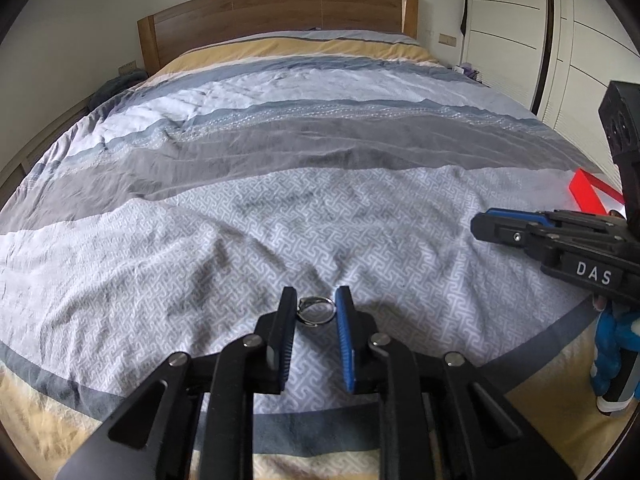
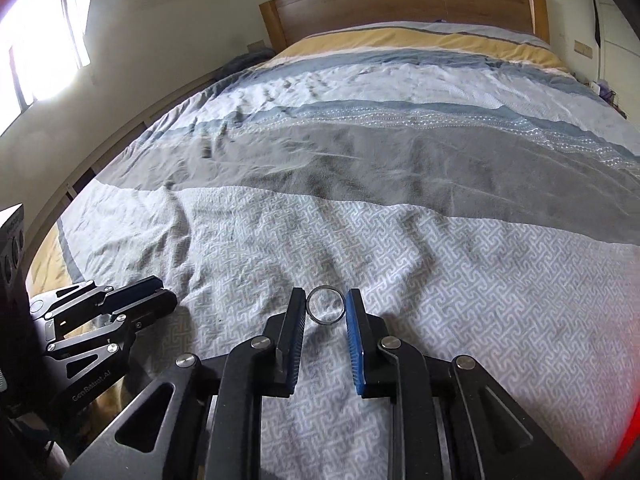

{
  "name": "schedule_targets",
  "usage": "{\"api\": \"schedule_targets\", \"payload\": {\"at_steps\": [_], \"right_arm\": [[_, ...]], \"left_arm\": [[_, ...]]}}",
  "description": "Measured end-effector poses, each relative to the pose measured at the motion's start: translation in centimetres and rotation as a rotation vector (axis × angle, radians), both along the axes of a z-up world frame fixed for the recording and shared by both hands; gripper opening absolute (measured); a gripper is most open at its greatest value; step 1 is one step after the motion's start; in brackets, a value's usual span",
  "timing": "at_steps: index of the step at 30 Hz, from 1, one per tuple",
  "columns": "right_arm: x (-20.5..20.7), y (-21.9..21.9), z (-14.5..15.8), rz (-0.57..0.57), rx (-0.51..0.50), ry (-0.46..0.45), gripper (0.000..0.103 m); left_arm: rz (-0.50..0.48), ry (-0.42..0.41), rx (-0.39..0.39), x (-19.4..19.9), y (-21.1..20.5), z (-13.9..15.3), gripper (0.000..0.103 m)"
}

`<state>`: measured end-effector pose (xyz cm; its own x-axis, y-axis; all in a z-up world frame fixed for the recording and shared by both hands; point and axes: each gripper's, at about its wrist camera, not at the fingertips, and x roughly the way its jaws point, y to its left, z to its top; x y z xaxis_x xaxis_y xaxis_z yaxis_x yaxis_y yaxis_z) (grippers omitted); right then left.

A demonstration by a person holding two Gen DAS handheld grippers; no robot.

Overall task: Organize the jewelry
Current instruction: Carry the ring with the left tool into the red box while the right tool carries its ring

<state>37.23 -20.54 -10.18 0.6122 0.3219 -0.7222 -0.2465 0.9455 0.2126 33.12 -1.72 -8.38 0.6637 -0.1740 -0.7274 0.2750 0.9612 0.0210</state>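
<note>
Left claw (image 1: 316, 310): black linkage arms fill the bottom of its own view; its black-and-blue fingers are closed to the width of a silver ring with a small raised setting (image 1: 315, 311), which sits pinched between the fingertips above the bed.
Right claw (image 2: 326, 306): the same black frame fills the bottom of its view; the fingers are narrowed onto a plain dark metal band ring (image 2: 326, 305), held upright between the tips with its opening facing the camera.
Bedding: a wrinkled quilt with grey-and-white key pattern (image 1: 280, 220) lies under both claws, with broad grey, blue, white and yellow stripes further up the bed.
Red box: a bright red box edge (image 1: 588, 192) rests on the quilt at the far right of the left view, just behind the right claw (image 1: 486, 222); how much of it is hidden I cannot tell.
Further off: a brown wooden headboard (image 1: 276, 16) stands at the far end of the bed, white panelled wardrobe doors (image 1: 516, 28) line the right wall, and a bright window (image 2: 44, 40) shows on the left wall.
Pose: both claws point up the bed towards the headboard, side by side but apart; the left claw (image 2: 160, 292) shows at the lower left of the right view.
In the way: only open quilt lies ahead of either claw.
</note>
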Motion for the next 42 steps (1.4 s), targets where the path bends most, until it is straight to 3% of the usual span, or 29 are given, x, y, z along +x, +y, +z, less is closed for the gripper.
{"api": "schedule_targets", "payload": {"at_steps": [9, 14, 19, 25, 29, 35, 42], "right_arm": [[-6.0, -5.0, 5.4, -0.077, 0.009, -0.061, 0.02], [-9.8, -10.8, 7.2, -0.168, -0.037, -0.074, 0.02], [-13.7, -17.9, 6.9, -0.282, -0.096, -0.037, 0.02], [-18.0, -25.1, 4.7, -0.393, -0.135, 0.033, 0.02], [-19.3, -27.3, 3.4, -0.408, -0.135, 0.069, 0.02], [-19.7, -28.2, 1.7, -0.391, -0.146, 0.098, 0.02], [-19.9, -28.4, 1.6, -0.382, -0.145, 0.098, 0.021]], "left_arm": [[-0.099, -0.037, -0.037, -3.1, -4.8, 4.7, 0.018], [-0.218, -0.03, -0.097, -5.0, -11.0, 6.5, 0.018], [-0.366, -0.003, -0.163, -7.5, -19.2, 7.2, 0.018], [-0.504, 0.062, -0.172, -10.1, -27.9, 5.5, 0.018], [-0.538, 0.099, -0.112, -11.0, -31.5, 3.3, 0.018], [-0.534, 0.136, -0.036, -10.8, -33.2, 0.6, 0.018], [-0.513, 0.142, -0.019, -10.5, -33.4, -0.2, 0.019]]}}
